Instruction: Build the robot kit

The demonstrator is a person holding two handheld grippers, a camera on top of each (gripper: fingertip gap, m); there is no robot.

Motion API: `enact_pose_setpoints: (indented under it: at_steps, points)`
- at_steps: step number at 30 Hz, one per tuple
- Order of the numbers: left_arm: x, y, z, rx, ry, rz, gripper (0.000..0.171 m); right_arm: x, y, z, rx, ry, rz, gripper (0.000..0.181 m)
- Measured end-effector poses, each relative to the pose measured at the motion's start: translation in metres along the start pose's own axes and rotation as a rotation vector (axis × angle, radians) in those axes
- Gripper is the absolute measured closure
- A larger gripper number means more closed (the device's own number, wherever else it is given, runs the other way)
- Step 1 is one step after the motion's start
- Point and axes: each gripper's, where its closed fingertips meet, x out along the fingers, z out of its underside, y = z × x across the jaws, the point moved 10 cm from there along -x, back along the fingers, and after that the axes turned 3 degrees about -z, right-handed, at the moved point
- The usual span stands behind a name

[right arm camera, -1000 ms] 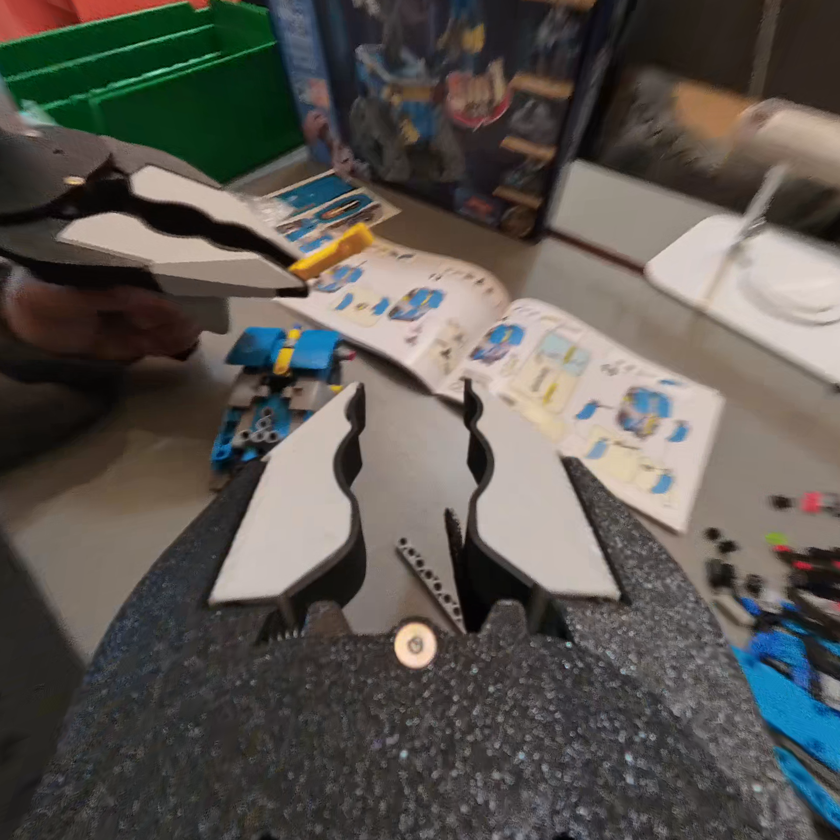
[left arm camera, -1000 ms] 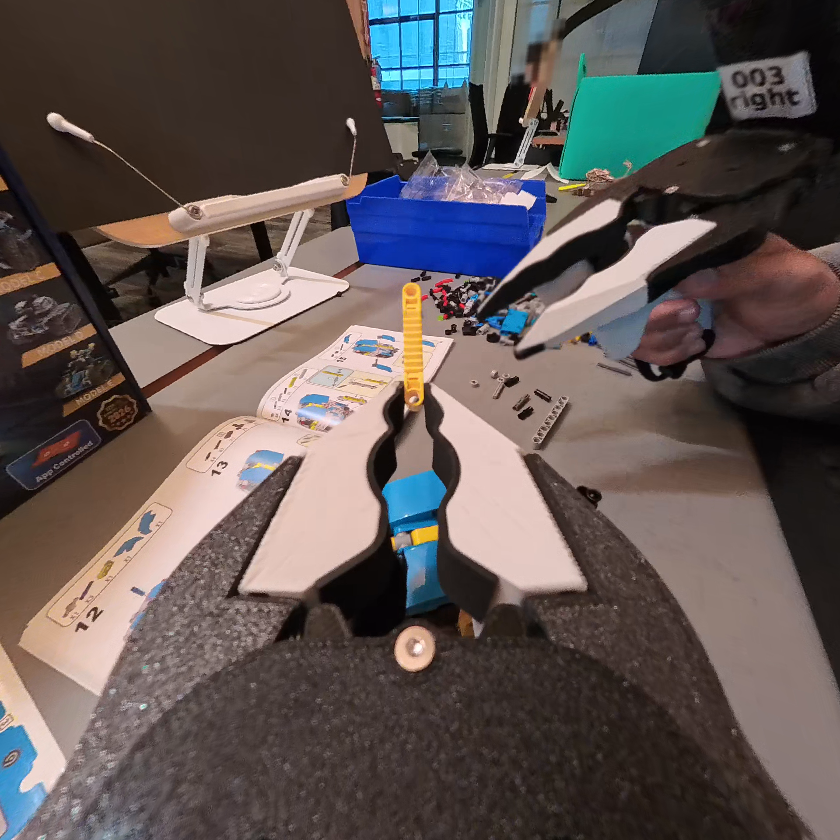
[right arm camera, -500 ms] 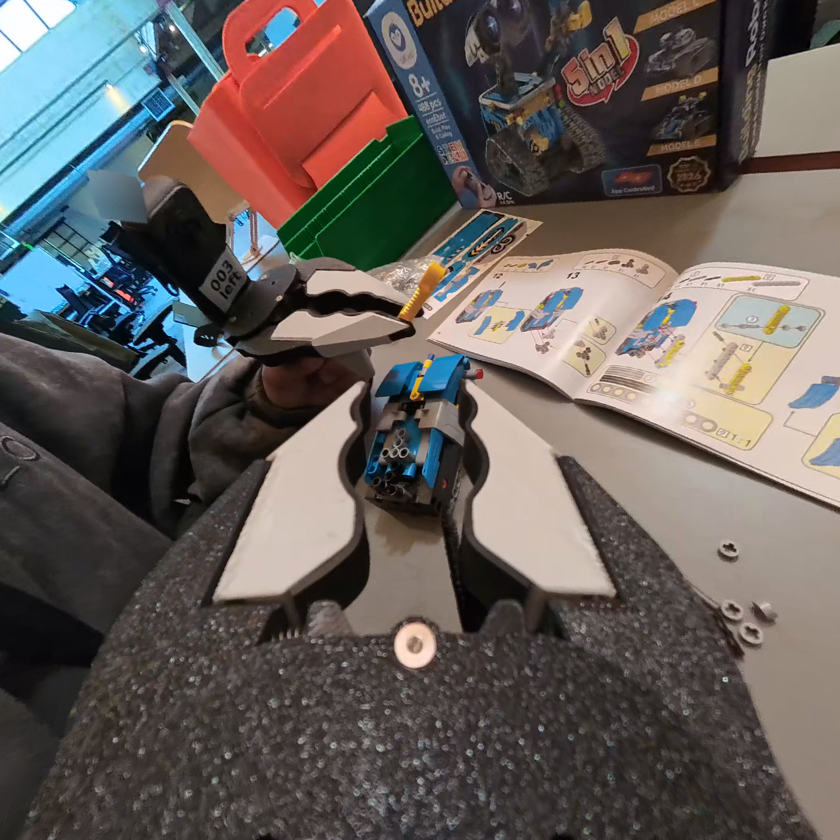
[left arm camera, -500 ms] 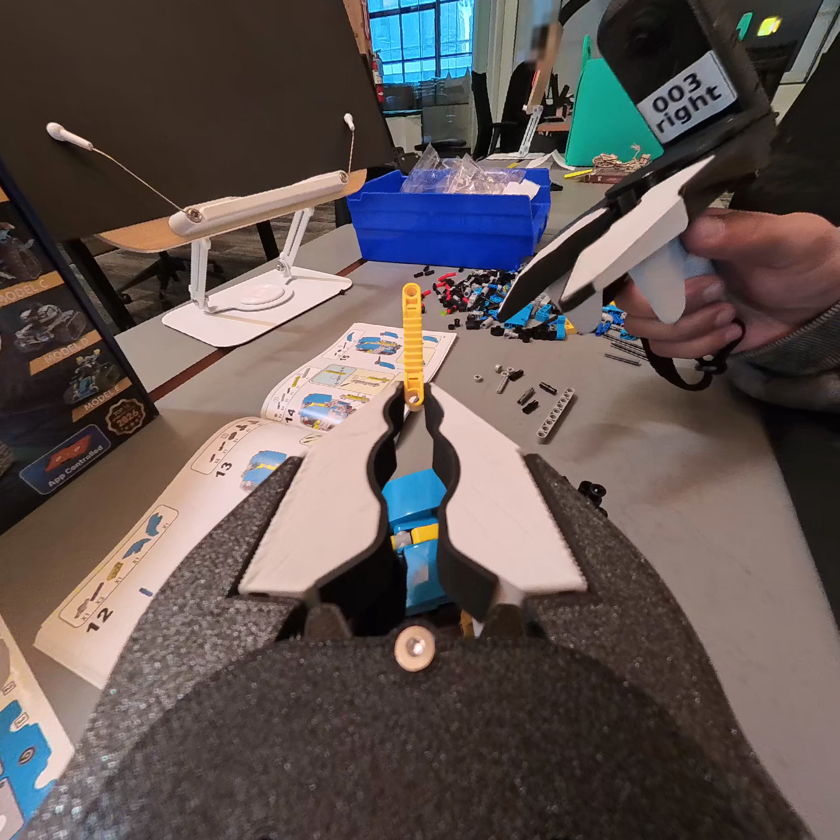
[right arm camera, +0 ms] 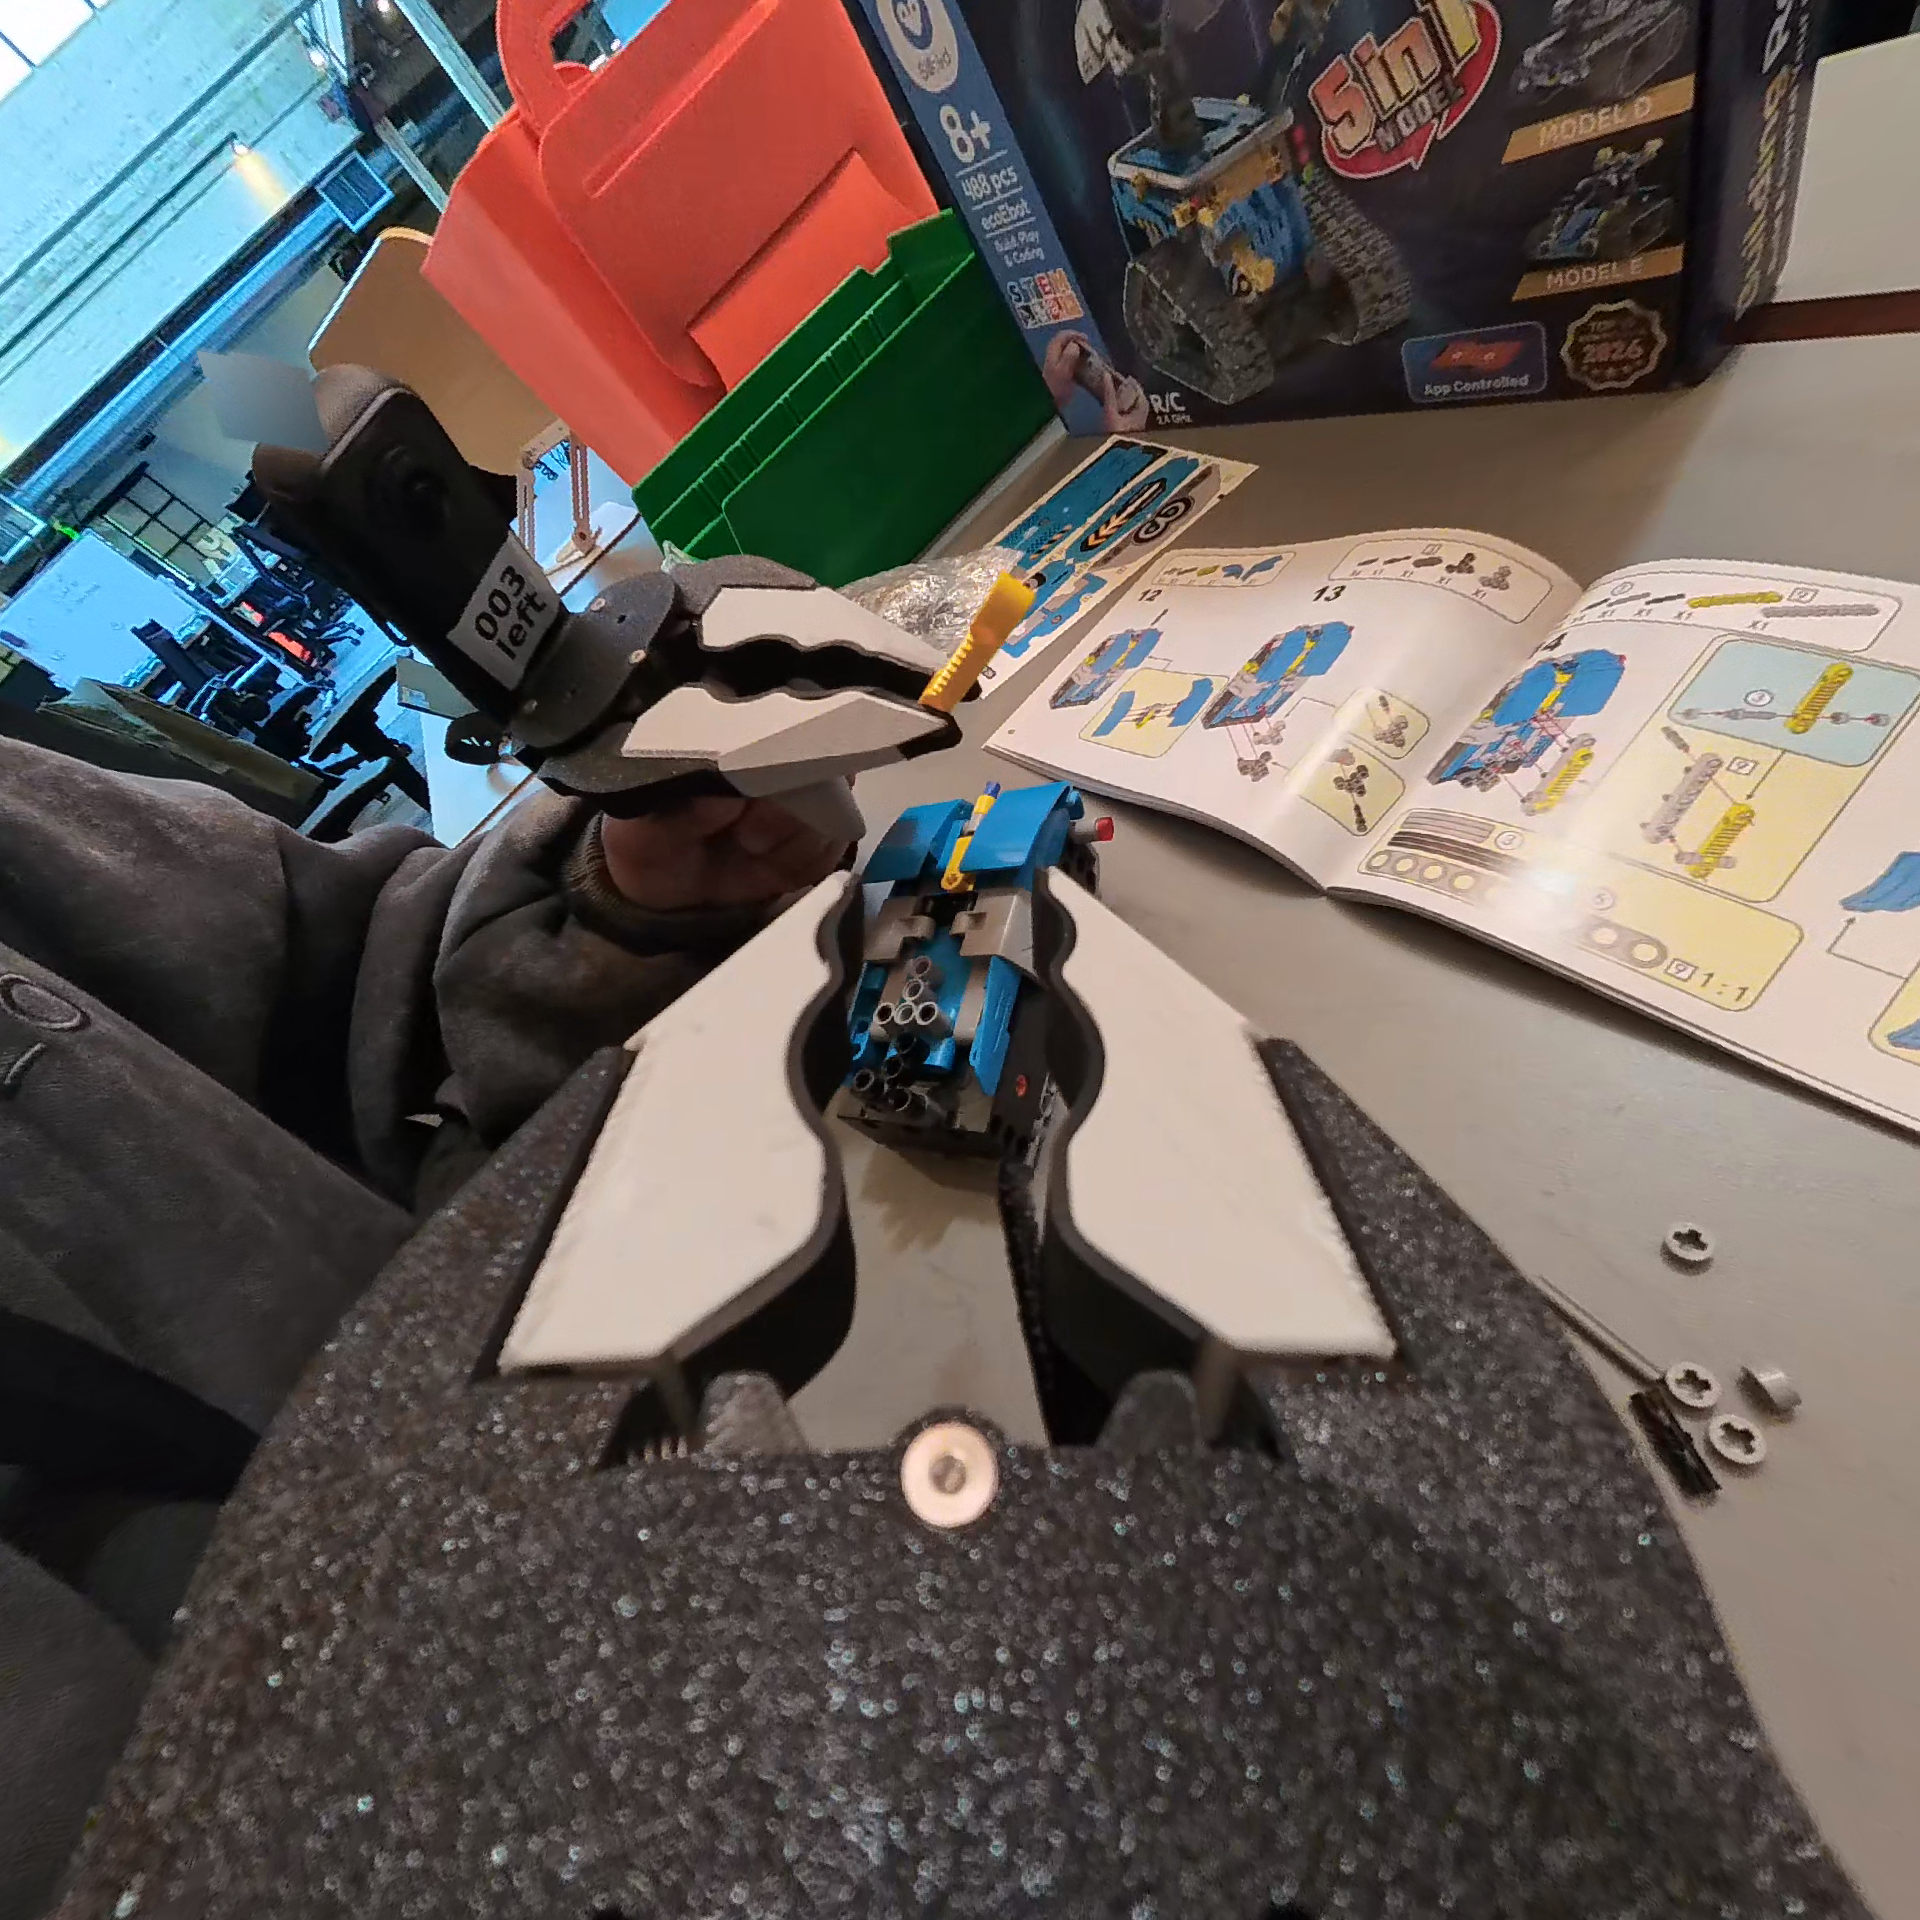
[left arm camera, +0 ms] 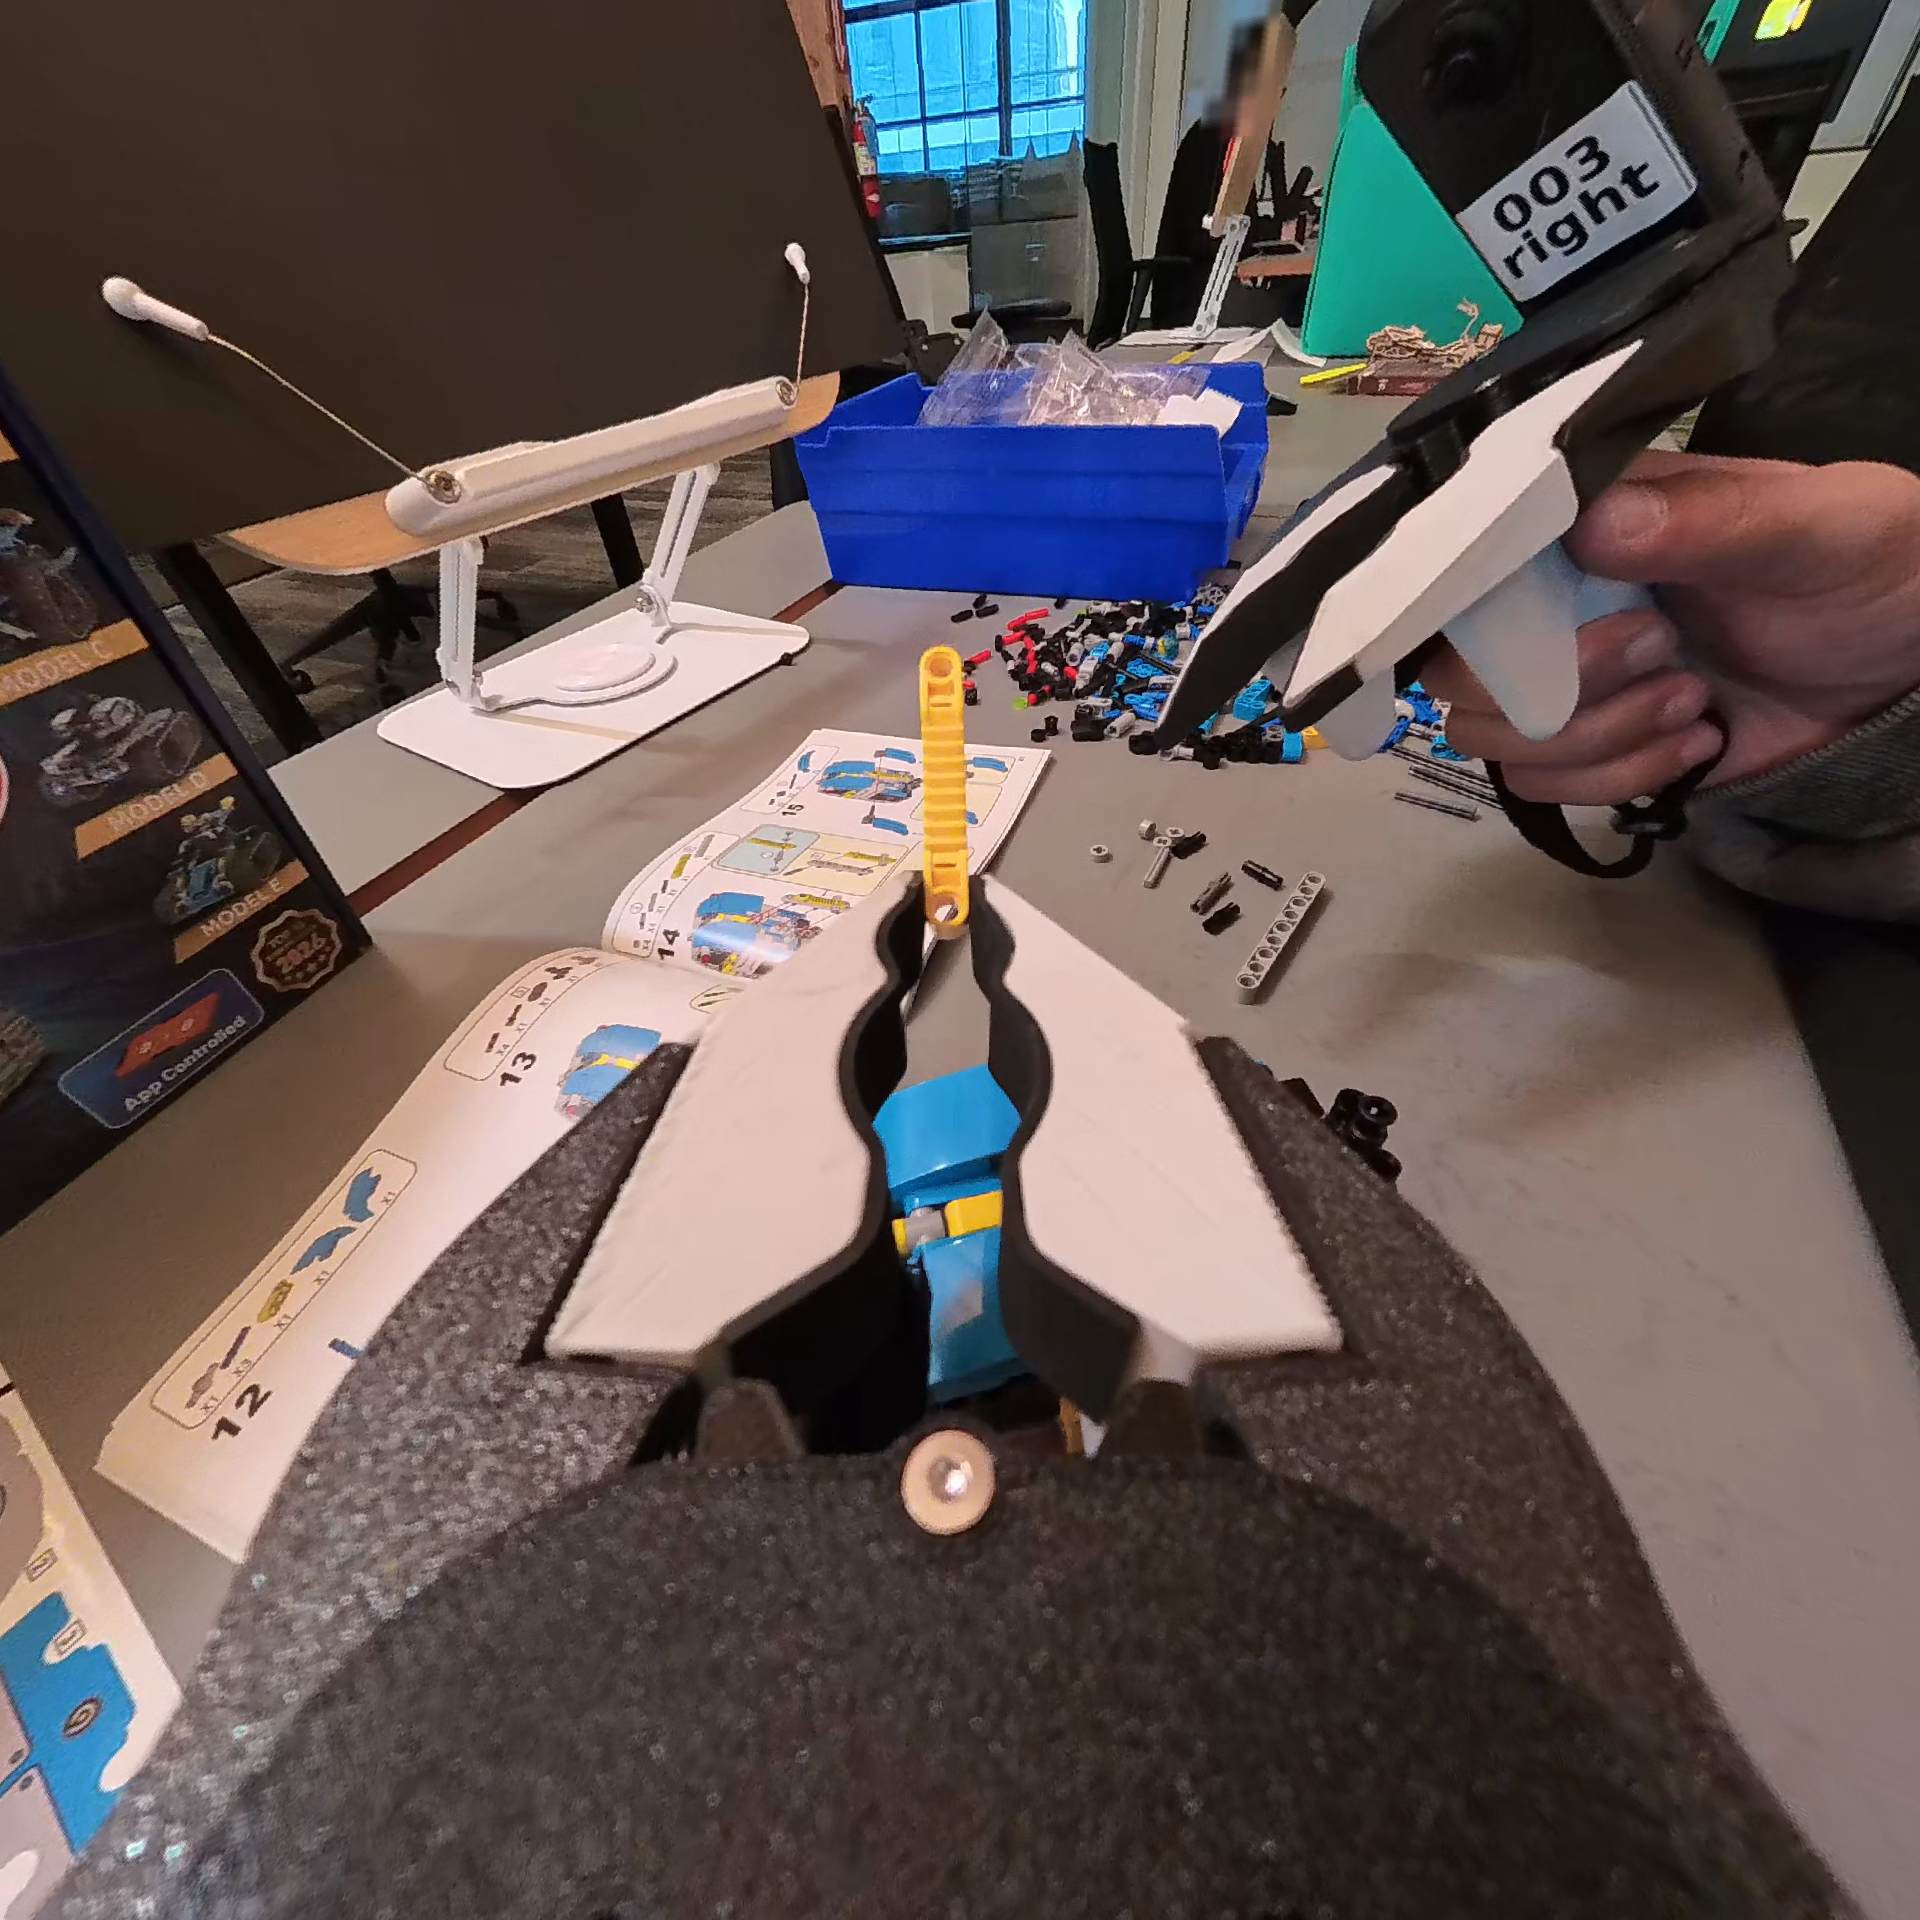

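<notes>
My left gripper (left arm camera: 945, 906) is shut on the lower end of a yellow toothed beam (left arm camera: 943, 769), which sticks out forward above the table. It also shows in the right wrist view (right arm camera: 940, 717), holding the beam (right arm camera: 977, 644) up. A partly built blue and grey brick model (right arm camera: 951, 966) stands on the grey table just below the left gripper; it shows between the left fingers (left arm camera: 940, 1153). My right gripper (right arm camera: 948, 883) is open and points at the model, which appears between its fingers. In the left wrist view the right gripper (left arm camera: 1226, 727) hovers above the table at the right, apart from the model.
An open instruction booklet (right arm camera: 1455, 769) lies beyond the model. A heap of small bricks (left arm camera: 1091, 665) and a blue bin (left arm camera: 1039, 499) are at the back. A grey holed beam (left arm camera: 1278, 935), pins and bushings (right arm camera: 1704, 1392) lie loose. A toy box (right arm camera: 1351, 208) and green bin (right arm camera: 852, 416) stand nearby. About 6 cm separates my left fingertips from my right.
The right gripper swung from the booklet toward the model and now frames it more closely between its open fingers. The left gripper stayed in place, still holding the yellow beam.
</notes>
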Motion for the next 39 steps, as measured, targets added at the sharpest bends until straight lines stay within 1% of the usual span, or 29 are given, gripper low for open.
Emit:
enact_pose_setpoints:
  at_steps: [10,13,16,18,22,24,26,29,31,35,37,39]
  points:
    - [0.000,-0.002,0.001,-0.002,-0.004,-0.013,0.164,0.000,0.002,0.001,0.007,-0.009,0.011,0.150]
    - [-0.002,-0.009,0.001,0.002,-0.009,-0.053,0.164,-0.003,0.004,0.000,0.003,-0.004,0.030,0.150]
    - [-0.005,-0.025,0.004,-0.045,-0.043,-0.123,0.164,-0.013,0.012,-0.002,-0.029,0.013,0.164,0.150]
    - [-0.007,-0.038,0.009,-0.104,-0.080,-0.160,0.164,-0.022,0.019,-0.003,-0.065,0.014,0.298,0.150]
    - [-0.010,-0.055,0.018,-0.235,-0.107,-0.168,0.164,-0.035,0.028,-0.004,-0.177,0.000,0.552,0.151]
    - [-0.010,-0.057,0.020,-0.266,-0.101,-0.152,0.164,-0.038,0.031,-0.004,-0.193,-0.009,0.597,0.155]
    - [-0.010,-0.055,0.018,-0.252,-0.094,-0.152,0.164,-0.041,0.034,-0.004,-0.175,-0.015,0.593,0.156]
    - [-0.015,-0.038,0.000,-0.163,-0.019,-0.128,0.164,-0.054,0.043,-0.006,-0.182,-0.043,0.641,0.165]
    - [-0.013,-0.012,-0.012,-0.057,-0.007,-0.053,0.164,-0.067,0.051,-0.004,-0.203,-0.091,0.643,0.165]
    - [-0.004,0.055,-0.026,0.098,-0.048,0.098,0.164,-0.079,0.063,0.006,-0.153,-0.210,0.486,0.162]
    - [0.000,0.087,-0.025,0.087,-0.085,0.204,0.164,-0.073,0.064,0.013,-0.161,-0.284,0.413,0.158]
    - [0.007,0.110,-0.017,0.045,-0.161,0.309,0.164,-0.059,0.065,0.021,-0.188,-0.380,0.382,0.152]
